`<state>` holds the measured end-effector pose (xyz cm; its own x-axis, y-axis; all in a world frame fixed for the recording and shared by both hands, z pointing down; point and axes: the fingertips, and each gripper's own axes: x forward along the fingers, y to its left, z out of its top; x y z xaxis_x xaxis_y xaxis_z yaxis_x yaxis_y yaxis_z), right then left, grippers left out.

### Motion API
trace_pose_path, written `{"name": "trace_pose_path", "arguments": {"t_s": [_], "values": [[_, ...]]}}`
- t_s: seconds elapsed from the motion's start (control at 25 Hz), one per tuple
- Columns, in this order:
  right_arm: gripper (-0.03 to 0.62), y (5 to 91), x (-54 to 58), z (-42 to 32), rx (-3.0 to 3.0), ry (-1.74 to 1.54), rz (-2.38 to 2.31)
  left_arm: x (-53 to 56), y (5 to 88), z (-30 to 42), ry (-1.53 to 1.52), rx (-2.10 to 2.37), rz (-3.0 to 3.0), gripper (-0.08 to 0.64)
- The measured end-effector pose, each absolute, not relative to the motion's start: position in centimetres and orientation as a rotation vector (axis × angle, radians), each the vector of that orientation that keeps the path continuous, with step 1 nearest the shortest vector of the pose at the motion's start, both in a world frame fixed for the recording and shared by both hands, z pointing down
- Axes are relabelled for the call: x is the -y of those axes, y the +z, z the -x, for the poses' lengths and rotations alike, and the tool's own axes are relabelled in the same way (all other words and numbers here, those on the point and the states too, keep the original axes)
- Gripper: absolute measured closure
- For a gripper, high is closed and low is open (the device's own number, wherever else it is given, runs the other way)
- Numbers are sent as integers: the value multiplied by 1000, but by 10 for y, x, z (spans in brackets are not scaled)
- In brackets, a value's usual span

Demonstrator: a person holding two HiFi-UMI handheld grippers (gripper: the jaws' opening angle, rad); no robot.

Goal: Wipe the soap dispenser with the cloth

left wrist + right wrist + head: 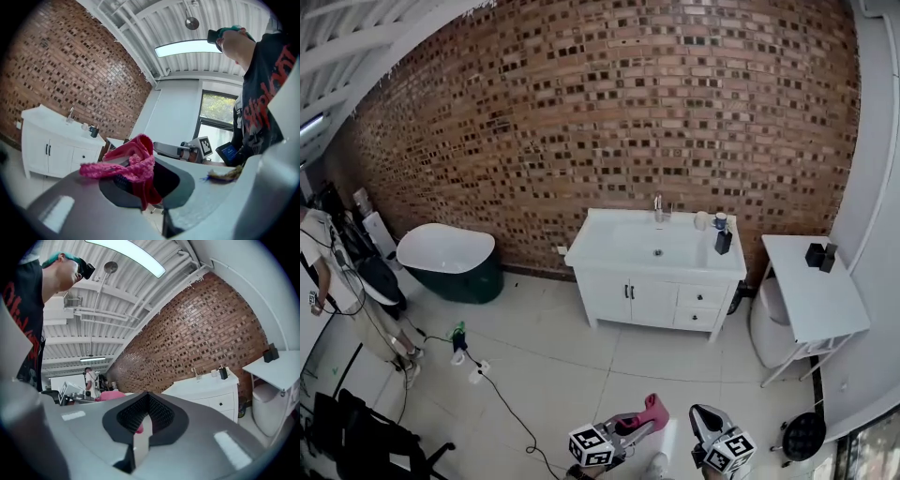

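Left gripper [645,420], bottom centre: jaws clamped on crumpled pink knit cloth [135,163]. Right gripper [701,415]: jaws fully together, empty. Soap dispenser [724,241]: small, dark, upright on white vanity [609,247], right of basin, centre-right.

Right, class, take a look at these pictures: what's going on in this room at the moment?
A person stands on the tiled floor, well back from the white vanity, with a gripper in each hand. The left gripper is shut on a pink cloth. The right gripper is shut with nothing in it. The dark soap dispenser stands on the vanity top, right of the basin and untouched, so wiping has not begun.
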<state>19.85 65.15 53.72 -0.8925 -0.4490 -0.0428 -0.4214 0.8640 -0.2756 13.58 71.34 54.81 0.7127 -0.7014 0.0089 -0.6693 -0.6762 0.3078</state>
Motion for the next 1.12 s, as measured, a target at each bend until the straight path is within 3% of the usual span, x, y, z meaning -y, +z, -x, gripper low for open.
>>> {"name": "trace_pose_path", "arguments": {"t_s": [0.48,0.88,1.12], "values": [[592,512,-524,-208,-2852,-332,924,-573,504,-115,-123,1035,-2760,518],[592,458,-386,-106,-2868,-183,1177,-432,443,-1,-220,973,-2886,518],[592,459,-368,-66,-2896,-184,1194,-388,452,23,-260,841,-2860,519]]}}
